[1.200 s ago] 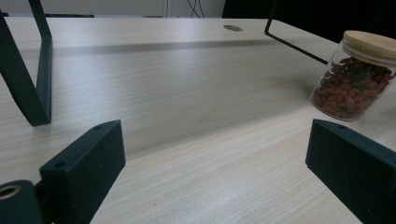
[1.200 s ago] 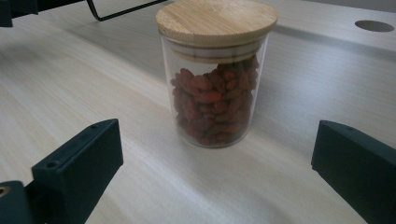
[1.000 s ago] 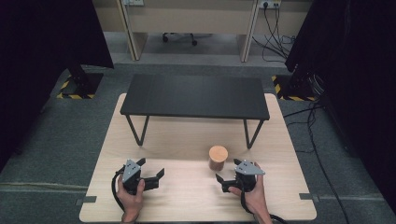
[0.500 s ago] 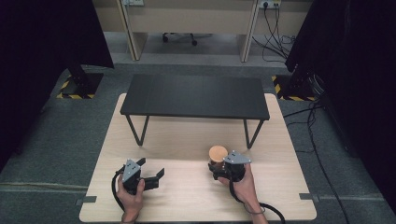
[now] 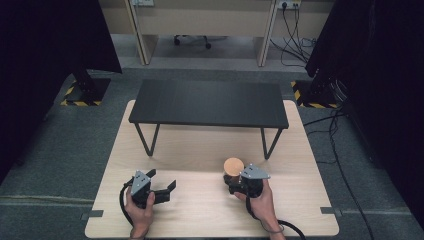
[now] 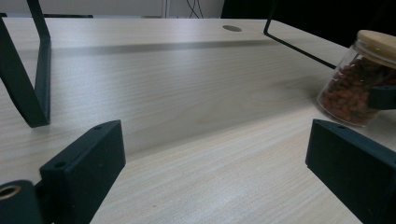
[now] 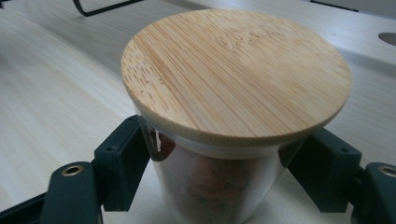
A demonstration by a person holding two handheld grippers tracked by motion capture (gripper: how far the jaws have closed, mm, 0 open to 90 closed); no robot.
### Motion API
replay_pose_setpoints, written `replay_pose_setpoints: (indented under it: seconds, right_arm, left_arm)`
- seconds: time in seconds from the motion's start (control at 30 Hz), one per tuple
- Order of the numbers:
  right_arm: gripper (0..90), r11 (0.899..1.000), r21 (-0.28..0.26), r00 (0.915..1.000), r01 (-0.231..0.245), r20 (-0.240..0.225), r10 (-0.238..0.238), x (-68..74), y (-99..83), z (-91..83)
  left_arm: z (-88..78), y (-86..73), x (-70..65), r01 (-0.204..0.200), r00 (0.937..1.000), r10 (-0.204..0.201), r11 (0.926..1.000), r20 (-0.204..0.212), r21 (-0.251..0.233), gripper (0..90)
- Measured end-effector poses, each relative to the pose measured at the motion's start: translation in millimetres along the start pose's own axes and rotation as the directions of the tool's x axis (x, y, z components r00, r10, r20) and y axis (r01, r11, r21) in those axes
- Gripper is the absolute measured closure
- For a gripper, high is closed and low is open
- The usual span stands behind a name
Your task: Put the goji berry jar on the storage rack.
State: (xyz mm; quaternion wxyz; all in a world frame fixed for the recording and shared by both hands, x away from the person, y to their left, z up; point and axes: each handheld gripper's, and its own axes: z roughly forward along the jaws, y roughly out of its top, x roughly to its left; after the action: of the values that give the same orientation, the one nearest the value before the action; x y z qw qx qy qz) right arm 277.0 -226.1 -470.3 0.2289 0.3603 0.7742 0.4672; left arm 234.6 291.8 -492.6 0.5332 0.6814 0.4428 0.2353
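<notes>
Jar (image 7: 219,154): a glass jar with reddish-brown dried bits inside; it stands upright on the wooden table (image 5: 200,150), near its front edge, in front of the right front leg of the black shelf (image 5: 210,102).
Lid (image 7: 236,70): a round bamboo lid sits flat on top of the jar and closes it.
Jar and your right gripper (image 5: 239,186): the jar is between the two black jaws. In the right gripper view one pad presses the glass wall on each side, just under the rim of the lid.
Right gripper state: the jaws have just closed in, and now they clamp the jar by its body.
Jar bottom: I cannot tell if it is lifted or still touches the table, because the pictures do not show the base clearly.
Your right hand (image 5: 262,202): it holds the gripper from behind the jar, on the side near you; the cable trails to the front edge of the table.
Your left gripper (image 5: 167,189): it is well apart from the jar, to its left, low over the table.
Left gripper state: the jaws stand wide apart with bare table between them. In the left gripper view the jar is far off at the right side.
Black shelf: it stands behind the jar, across the middle of the table, on thin metal legs.
</notes>
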Motion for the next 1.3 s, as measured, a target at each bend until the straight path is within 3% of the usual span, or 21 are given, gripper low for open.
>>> replay_pose_setpoints:
  seconds: [0.17,0.33,0.47,0.6,0.73,0.97,1.3]
  right_arm:
    - [25.9,1.000,-0.029,1.0000,0.000,0.010,0.000,9.2,0.7,-19.5]
    - [25.9,0.998,-0.054,0.9965,-0.030,0.076,0.034,22.8,10.2,-41.2]
    - [25.9,0.995,-0.061,0.9859,-0.079,0.143,0.087,36.4,14.7,-52.4]
    - [25.9,0.993,-0.053,0.9746,-0.102,0.195,0.111,46.7,19.2,-57.1]
    - [25.9,0.991,-0.064,0.9687,-0.118,0.212,0.129,50.7,24.6,-61.4]
    - [25.9,0.990,-0.082,0.9690,-0.112,0.212,0.127,52.0,36.4,-66.8]
    - [25.9,0.985,-0.140,0.9645,-0.105,0.227,0.135,51.7,68.2,-75.7]
  left_arm:
    - [0.1,0.1,-0.4,-0.002,1.0000,0.002,1.0000,-0.001,0.001,4.1]
    - [0.0,-0.3,-1.1,0.000,1.0000,0.000,1.0000,-0.005,-0.002,4.1]
    - [0.1,0.3,-1.1,-0.004,1.0000,0.004,1.0000,-0.005,0.002,4.1]
    - [0.0,0.3,-1.1,-0.004,1.0000,0.004,1.0000,-0.005,0.002,4.1]
    - [0.0,0.3,-1.0,-0.004,1.0000,0.004,1.0000,-0.005,0.002,4.1]
    - [-0.1,0.3,-1.1,-0.004,1.0000,0.004,1.0000,-0.004,0.002,4.1]
    - [-0.1,-0.2,-0.9,-0.001,1.0000,0.001,1.0000,-0.004,-0.002,4.1]
